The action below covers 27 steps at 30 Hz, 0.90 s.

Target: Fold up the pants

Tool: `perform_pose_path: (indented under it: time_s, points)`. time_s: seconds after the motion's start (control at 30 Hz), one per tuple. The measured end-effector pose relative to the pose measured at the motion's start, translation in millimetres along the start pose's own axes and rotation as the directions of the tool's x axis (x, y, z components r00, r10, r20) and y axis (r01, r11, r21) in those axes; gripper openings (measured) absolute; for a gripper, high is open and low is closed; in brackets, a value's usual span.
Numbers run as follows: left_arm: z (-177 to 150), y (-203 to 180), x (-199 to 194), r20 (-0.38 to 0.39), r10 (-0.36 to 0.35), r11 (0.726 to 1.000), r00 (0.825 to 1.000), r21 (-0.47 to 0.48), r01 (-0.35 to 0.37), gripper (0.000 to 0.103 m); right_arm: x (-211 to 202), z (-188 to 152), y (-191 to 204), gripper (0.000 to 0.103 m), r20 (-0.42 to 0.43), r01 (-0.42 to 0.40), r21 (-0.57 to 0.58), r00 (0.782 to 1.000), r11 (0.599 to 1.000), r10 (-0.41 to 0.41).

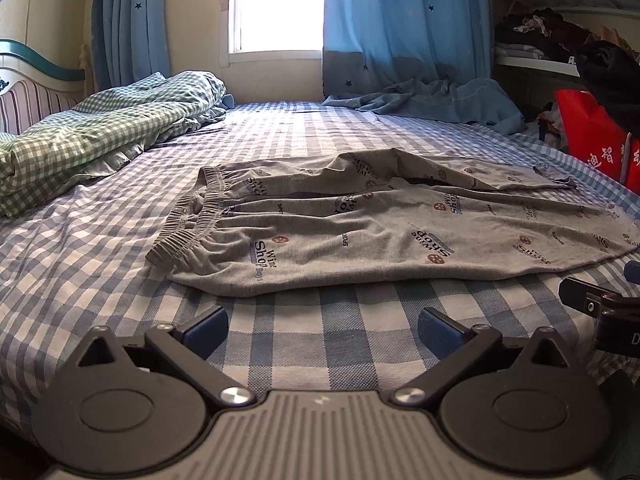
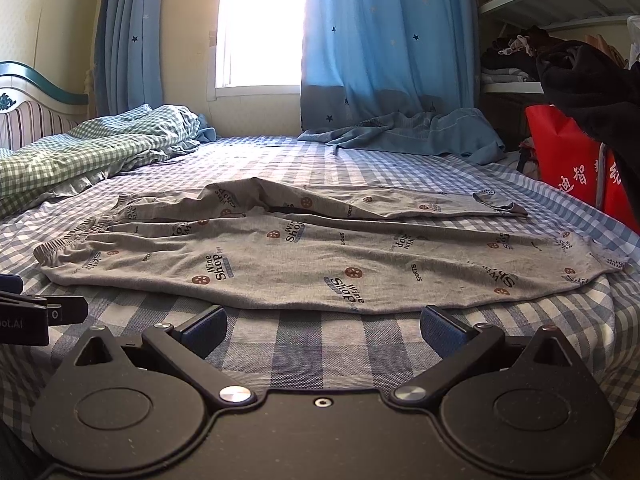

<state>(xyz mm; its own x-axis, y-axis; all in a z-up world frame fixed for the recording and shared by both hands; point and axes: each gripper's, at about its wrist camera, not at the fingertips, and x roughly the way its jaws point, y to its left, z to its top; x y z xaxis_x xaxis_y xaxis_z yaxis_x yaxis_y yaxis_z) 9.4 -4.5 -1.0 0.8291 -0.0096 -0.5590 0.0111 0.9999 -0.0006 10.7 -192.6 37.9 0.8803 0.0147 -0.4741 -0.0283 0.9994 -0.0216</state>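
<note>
Just ahead, pants [image 2: 320, 256], both claws spread

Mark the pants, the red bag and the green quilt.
pants [image 2: 280, 264], right wrist view, middle of near leg
red bag [image 2: 568, 168], right wrist view, front face
green quilt [image 1: 80, 136], left wrist view, top folds

Checked bed [image 1: 280, 140], grey pants [image 1: 360, 232], gingham quilt [image 1: 100, 124], blue cloth [image 1: 440, 100]
</note>
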Motion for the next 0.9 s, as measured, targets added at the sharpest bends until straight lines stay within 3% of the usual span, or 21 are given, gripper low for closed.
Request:
perform_pose_path:
  time_s: [0.6, 0.73, 0.9]
  points:
    - [9, 9, 19, -0.034, -0.026, 0.999, 0.999, -0.030, 0.025, 0.103, 18, 3, -1, 0.102, -0.029, -0.006, -0.002, 1.000, 1.000, 0.006]
    - [21, 19, 25, -0.015, -0.073, 0.995, 0.997, -0.068, 0.072, 0.103, 29, 11, -4, 0.102, -0.021, -0.027, 0.001, 0.999, 1.000, 0.027]
    - [52, 40, 42, 0.011, -0.114, 0.987, 0.993, -0.114, 0.115, 0.103, 54, 44, -21, 0.102, 0.021, -0.097, 0.017, 0.995, 0.995, 0.096]
